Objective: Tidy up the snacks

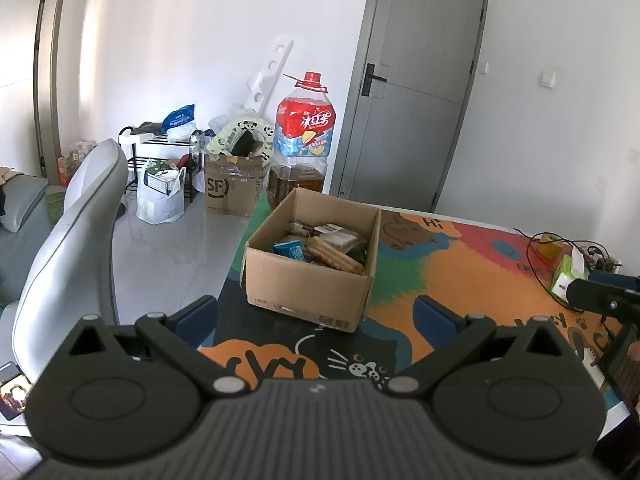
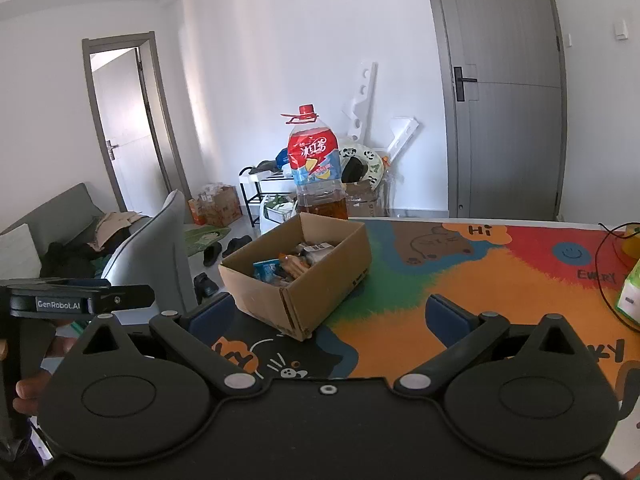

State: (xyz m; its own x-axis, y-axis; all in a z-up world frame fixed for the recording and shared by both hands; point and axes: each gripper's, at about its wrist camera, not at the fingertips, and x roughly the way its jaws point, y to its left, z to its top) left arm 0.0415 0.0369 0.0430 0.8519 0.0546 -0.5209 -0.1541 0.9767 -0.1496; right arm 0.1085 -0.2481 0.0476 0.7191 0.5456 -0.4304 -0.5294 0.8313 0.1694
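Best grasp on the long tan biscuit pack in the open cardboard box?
Likely from above: the long tan biscuit pack lies on top of the other snacks, slanted toward the open cardboard box's near right corner. Pinch across its narrow width around mid-length, jaws crosswise to its long axis; the box walls block side approaches. Both grippers are open, empty.

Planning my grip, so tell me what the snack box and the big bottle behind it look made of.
Snack box: plain brown corrugated cardboard, matte, with creased flaps and raw cut edges. Big bottle: clear, glossy plastic, probably thin-walled; amber liquid shows through the base, with a printed film label and red cap.
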